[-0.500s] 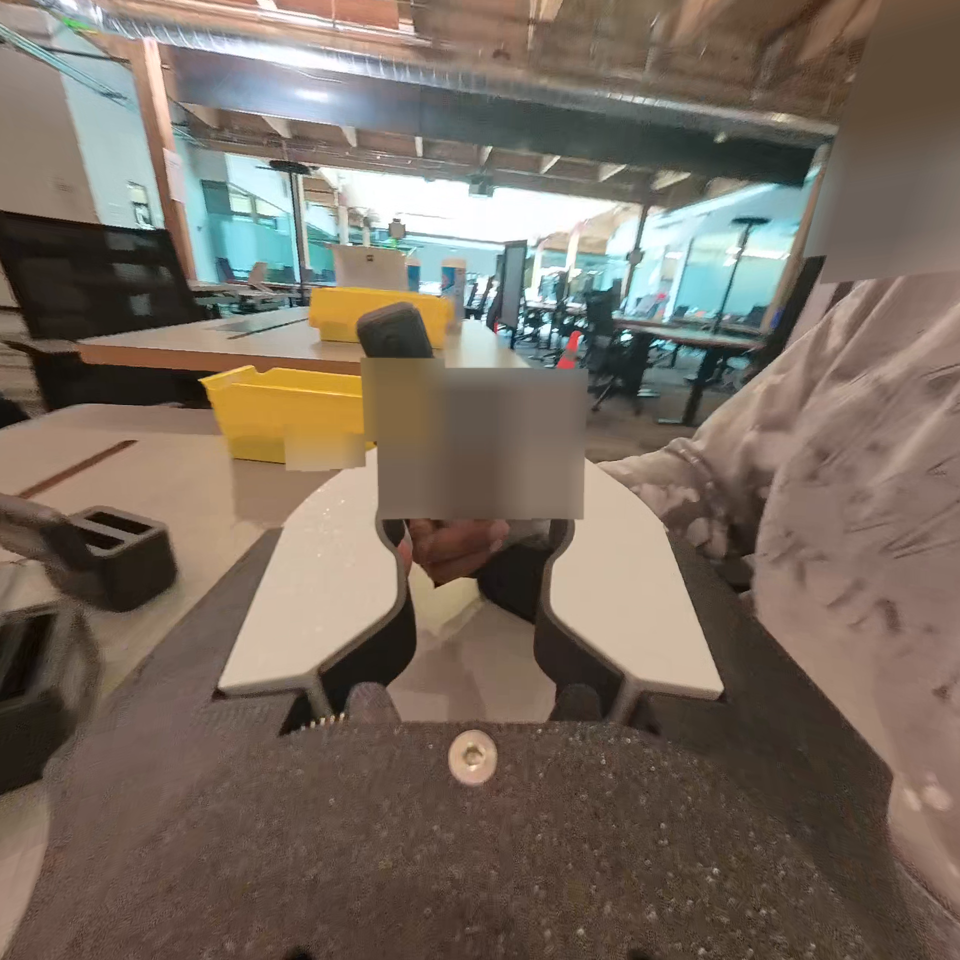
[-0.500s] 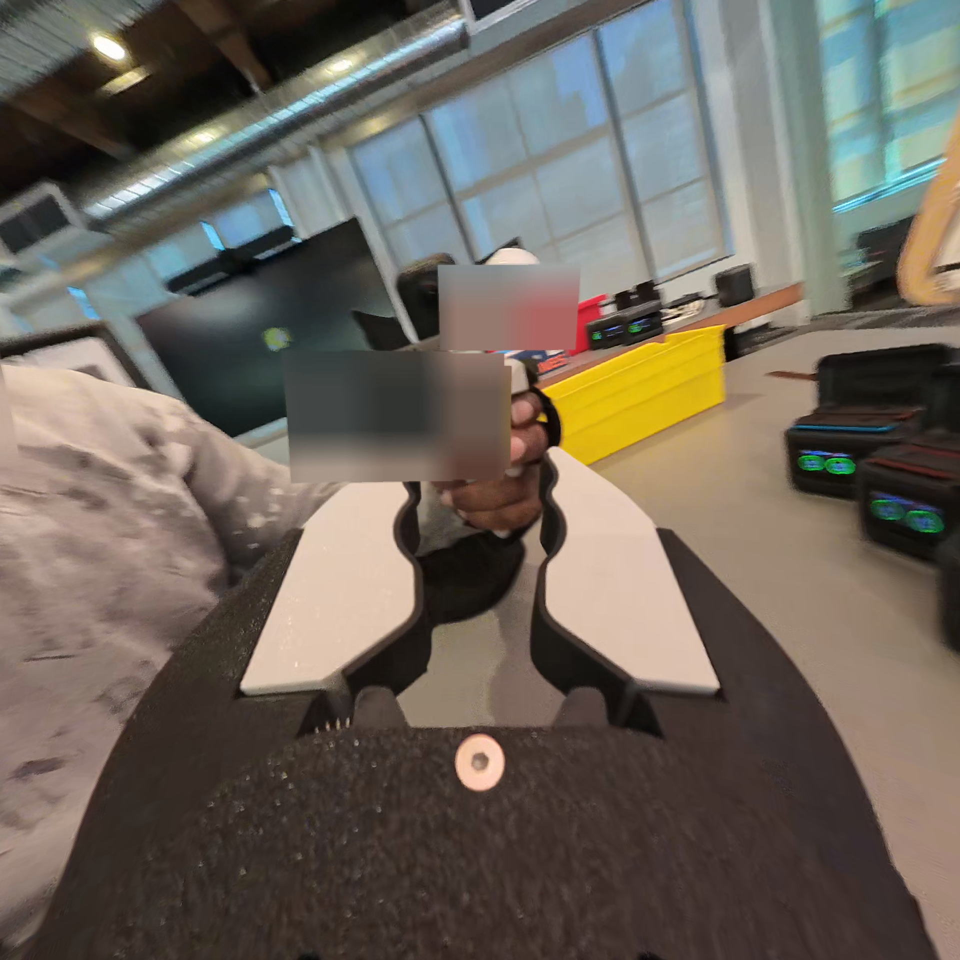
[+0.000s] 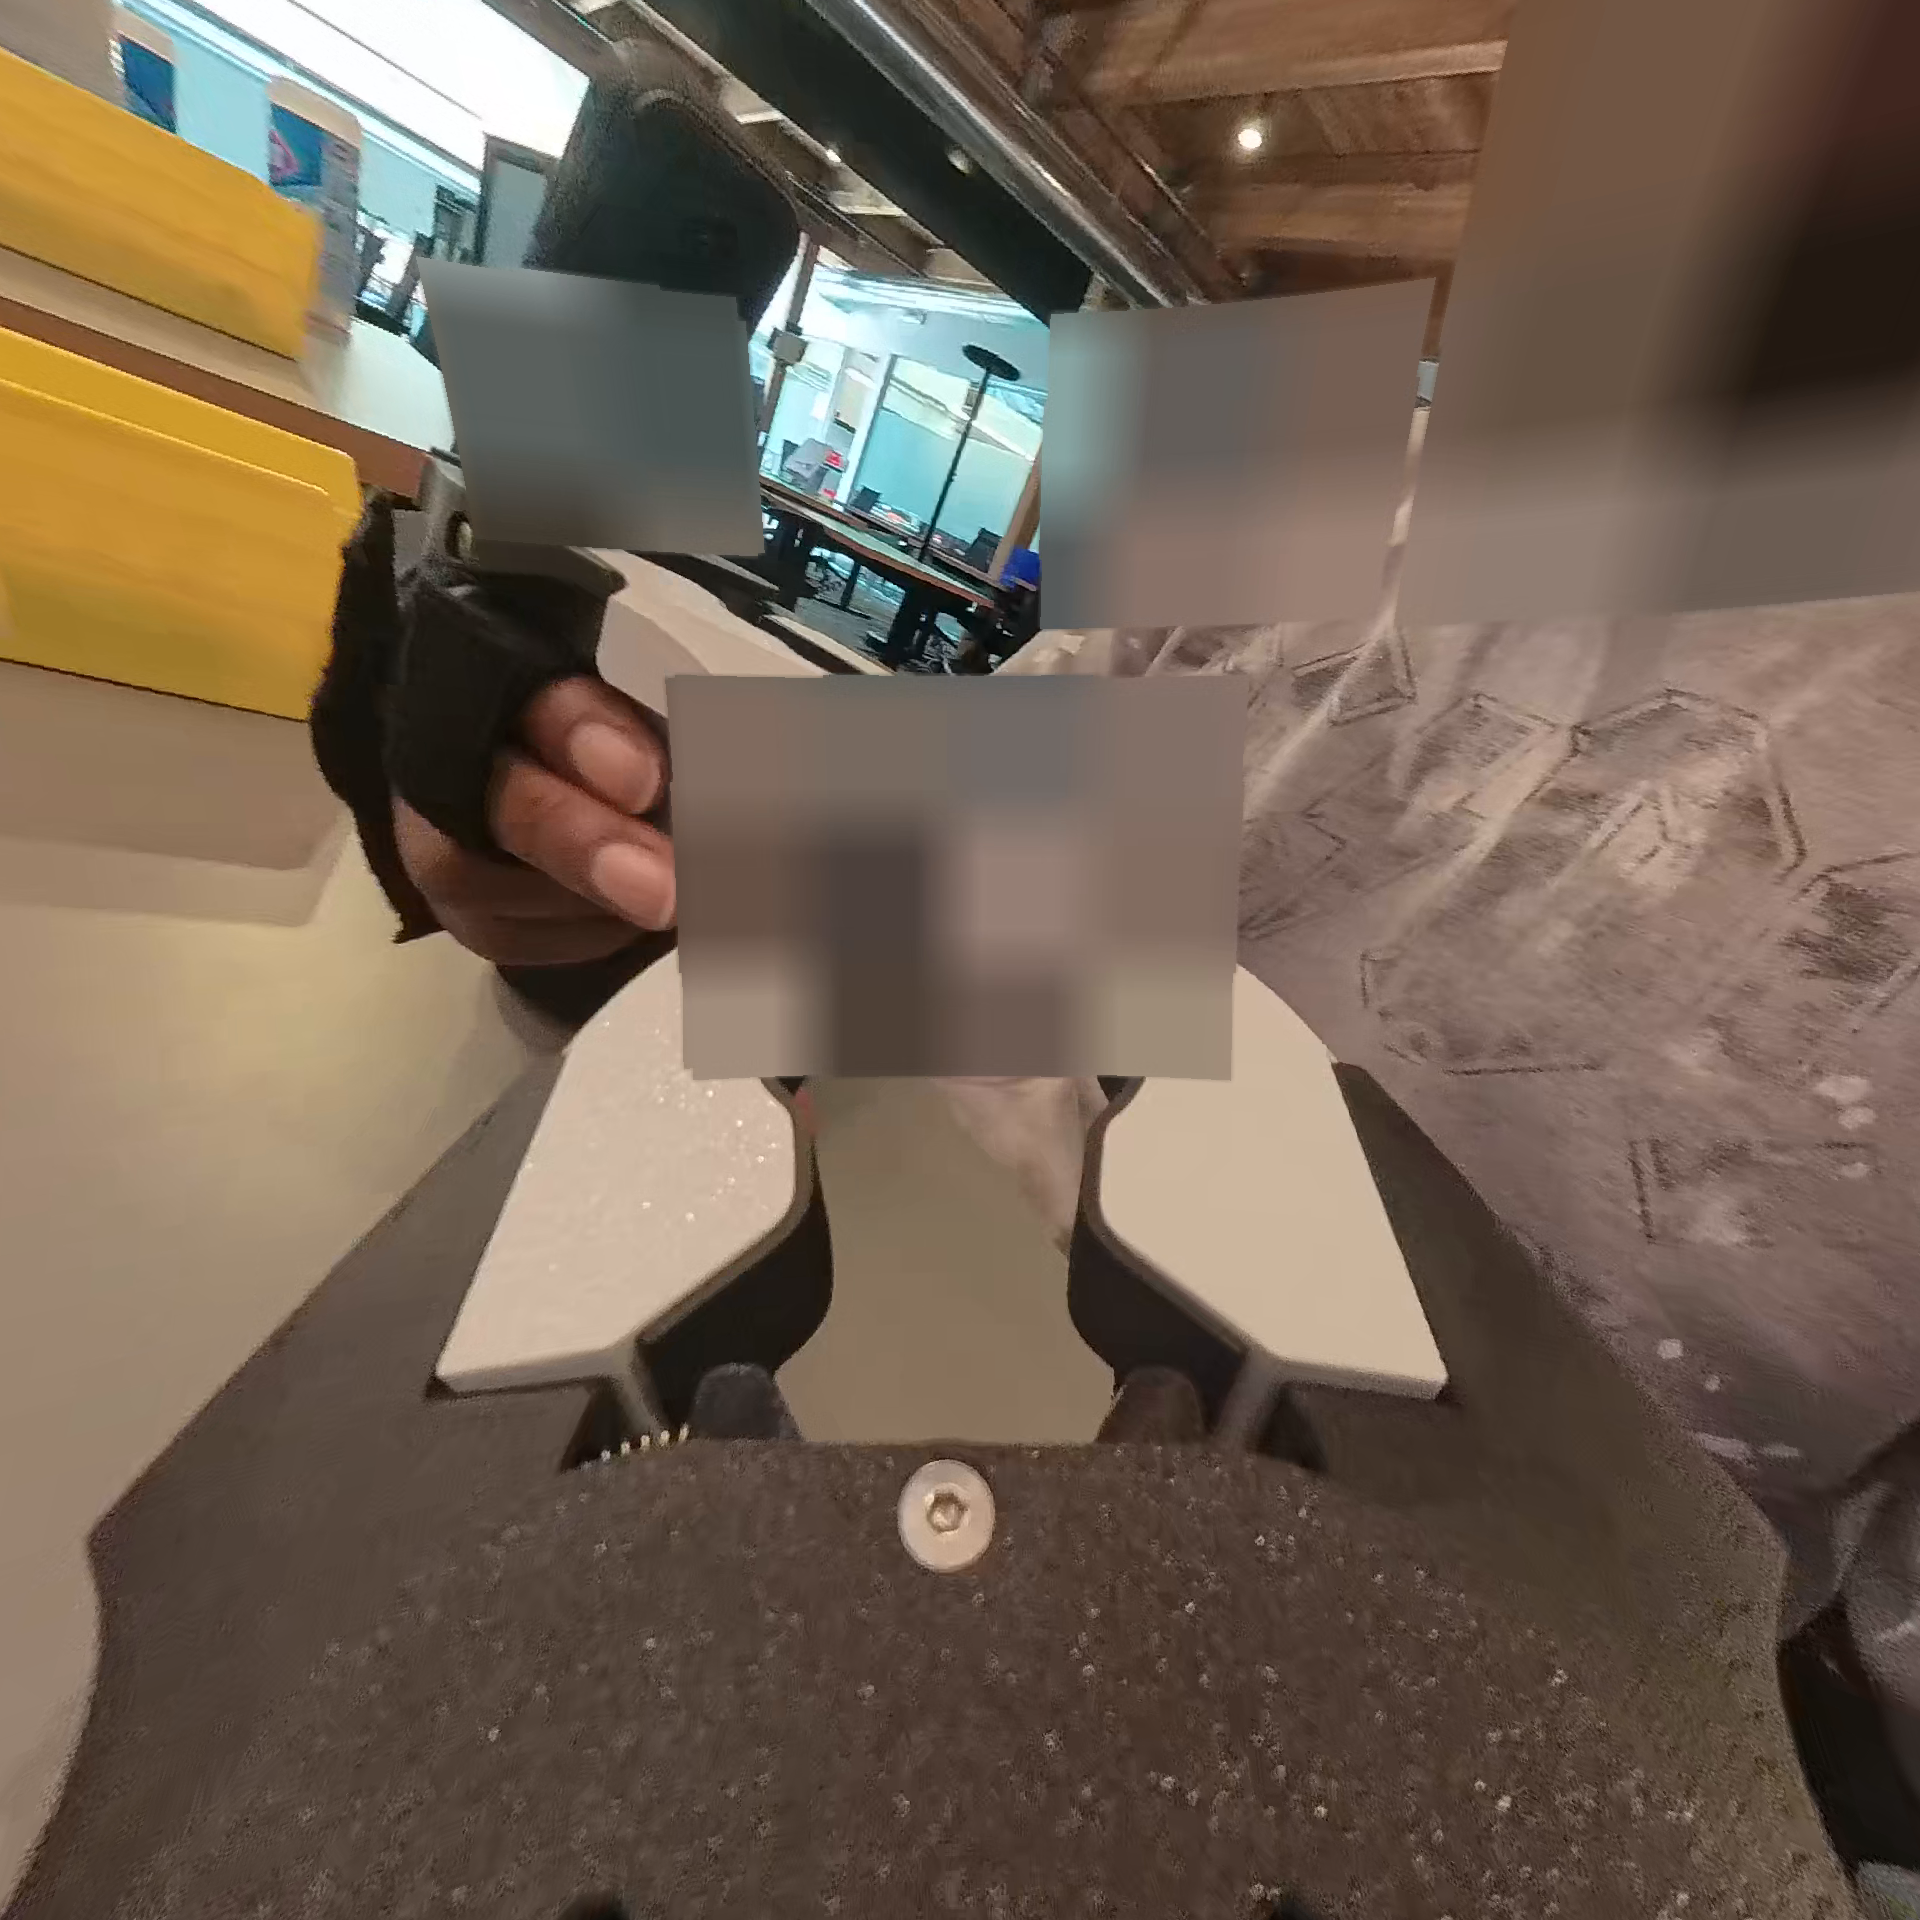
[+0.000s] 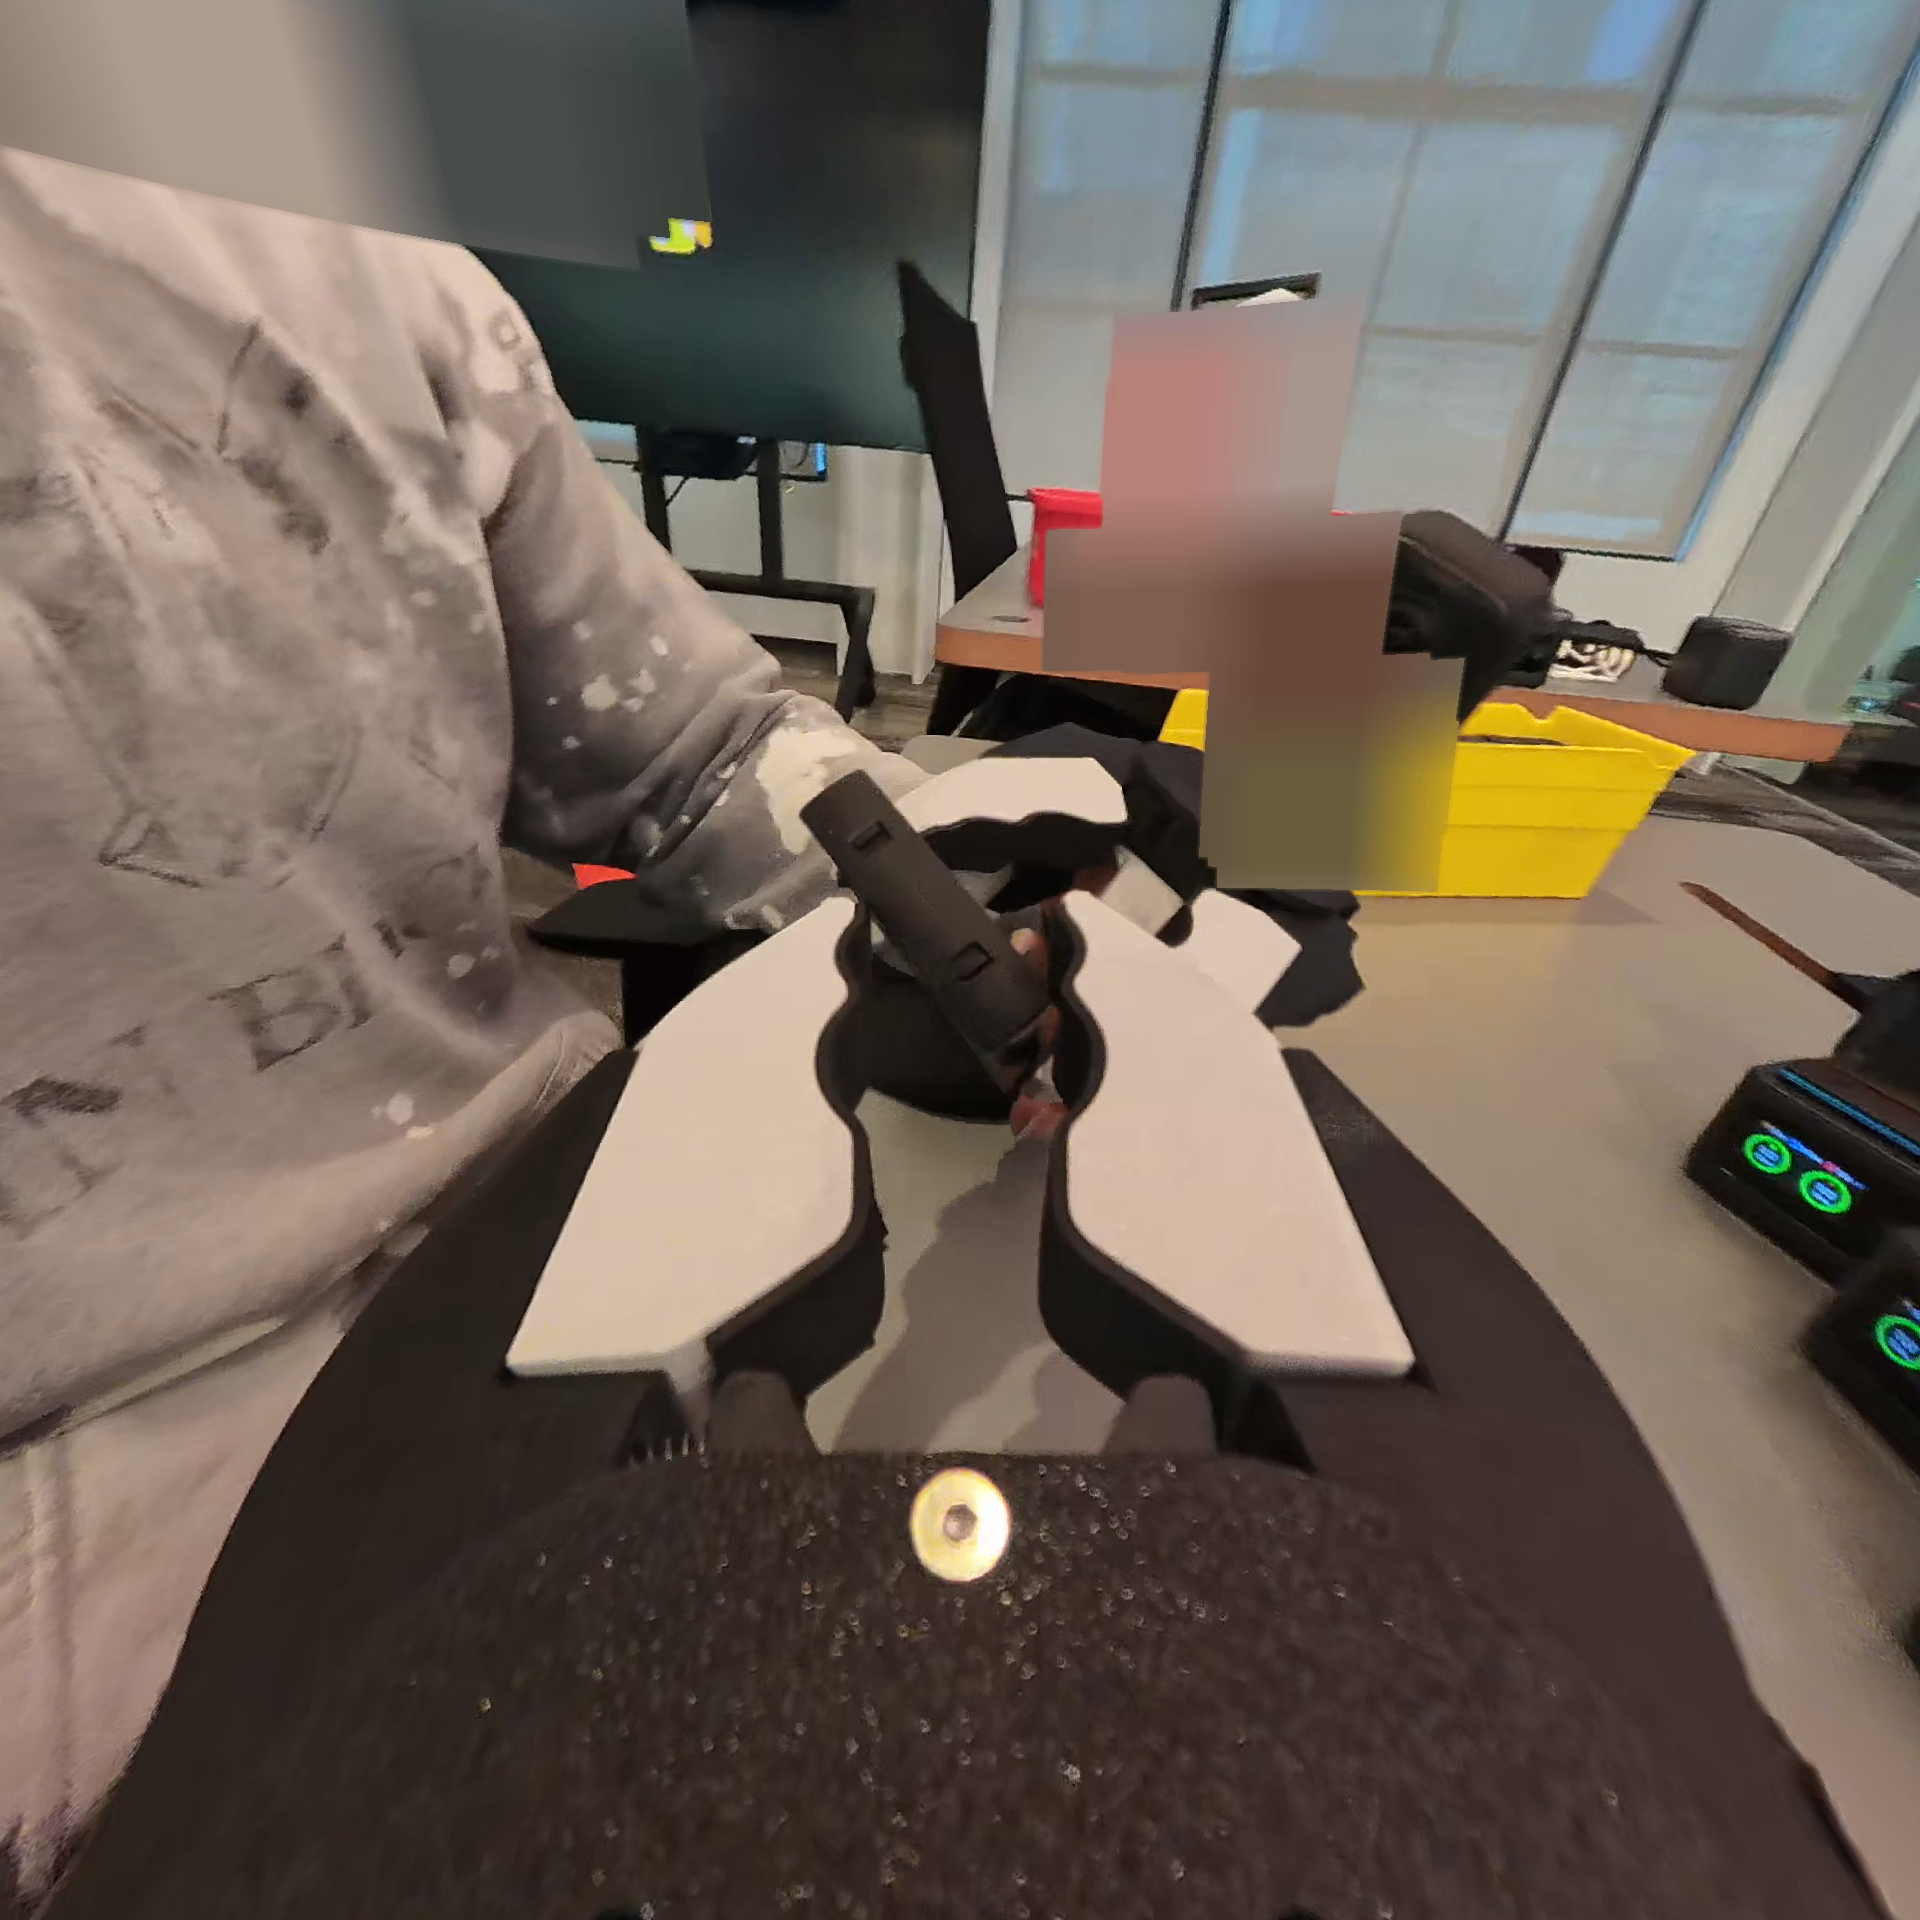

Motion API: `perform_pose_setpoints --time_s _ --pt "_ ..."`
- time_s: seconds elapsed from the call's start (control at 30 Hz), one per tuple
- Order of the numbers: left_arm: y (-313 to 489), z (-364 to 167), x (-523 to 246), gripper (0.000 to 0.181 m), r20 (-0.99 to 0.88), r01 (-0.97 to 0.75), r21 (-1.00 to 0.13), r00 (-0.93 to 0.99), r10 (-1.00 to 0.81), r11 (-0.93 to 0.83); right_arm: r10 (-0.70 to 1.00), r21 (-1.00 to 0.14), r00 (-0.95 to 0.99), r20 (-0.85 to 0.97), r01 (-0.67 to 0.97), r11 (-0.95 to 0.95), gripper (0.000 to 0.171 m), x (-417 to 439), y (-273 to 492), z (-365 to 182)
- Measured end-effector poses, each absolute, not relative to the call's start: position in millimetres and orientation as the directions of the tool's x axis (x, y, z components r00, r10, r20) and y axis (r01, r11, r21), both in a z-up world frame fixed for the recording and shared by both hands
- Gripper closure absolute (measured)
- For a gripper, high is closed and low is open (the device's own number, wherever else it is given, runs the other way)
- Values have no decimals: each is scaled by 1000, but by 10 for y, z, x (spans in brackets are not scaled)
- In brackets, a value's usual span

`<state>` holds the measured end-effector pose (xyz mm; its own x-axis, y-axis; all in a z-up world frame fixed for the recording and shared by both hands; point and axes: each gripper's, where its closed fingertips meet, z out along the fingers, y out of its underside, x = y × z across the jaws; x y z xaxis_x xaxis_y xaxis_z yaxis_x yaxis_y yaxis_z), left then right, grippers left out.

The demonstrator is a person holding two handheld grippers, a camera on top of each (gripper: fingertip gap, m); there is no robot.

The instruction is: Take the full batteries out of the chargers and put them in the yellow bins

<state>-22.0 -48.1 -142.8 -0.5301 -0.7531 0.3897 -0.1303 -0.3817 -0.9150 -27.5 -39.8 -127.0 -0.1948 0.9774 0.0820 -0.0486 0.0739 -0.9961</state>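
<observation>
The right gripper (image 4: pixel 956 997) has little room ahead: a slim black piece (image 4: pixel 925 925) slants across the gap between its fingers, and just beyond it sits the left gripper (image 4: pixel 1039 821), with the person's grey sleeve (image 4: pixel 582 665) closing off the left side. To the right, bare surface (image 4: pixel 1455 1091) lies open as far as the black chargers (image 4: pixel 1808 1174) at the edge, and a yellow bin (image 4: pixel 1538 800) stands farther back.

In the left wrist view, a gloved hand (image 3: pixel 520 800) blocks the upper left. Yellow bins (image 3: pixel 156 540) wall the far left, with pale surface (image 3: pixel 208 1091) free below them. The sleeve fills the right.
</observation>
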Motion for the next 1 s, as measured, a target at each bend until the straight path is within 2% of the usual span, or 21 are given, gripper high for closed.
perform_pose_setpoints --time_s 0.1,0.13,0.17,0.23,0.4,0.53,0.6,0.77,0.83,1.0 --pt "-492 -1405 -239 131 392 -121 -912 -544 -742 -392 974 -996 -212 84 -45 77 143 -271 -430 -1266" --pt "-467 -1399 -252 145 377 -103 -917 -537 -755 -384 973 -997 -219 70 -43 62 150 -259 -428 -1263" --pt "-410 -1391 -244 143 368 -78 -920 -506 -780 -384 975 -998 -216 54 -44 45 156 -249 -408 -1255" --pt "-365 -1361 -260 133 361 -62 -923 -482 -798 -380 980 -999 -192 44 -17 41 156 -244 -355 -1284" --pt "-43 -1424 -273 137 200 -87 -979 -202 -959 -185 996 -991 -80 47 124 56 156 -269 -159 -1484" --pt "232 -1651 -322 145 -45 -262 -965 46 -998 31 994 -964 63 87 259 68 156 -236 114 -1698" --pt "310 -1772 -286 146 -141 -346 -933 106 -984 96 987 -947 110 113 313 73 156 -232 207 -1796" --pt "276 -2205 -209 149 -268 -563 -804 61 -961 189 982 -920 118 147 381 92 157 -268 228 -1935" --pt "238 -2251 -177 163 -278 -570 -796 44 -960 205 984 -916 100 145 390 95 157 -286 194 -1959" --pt "212 -2271 -189 166 -248 -572 -798 27 -968 189 986 -910 79 149 400 106 156 -313 156 -1995"
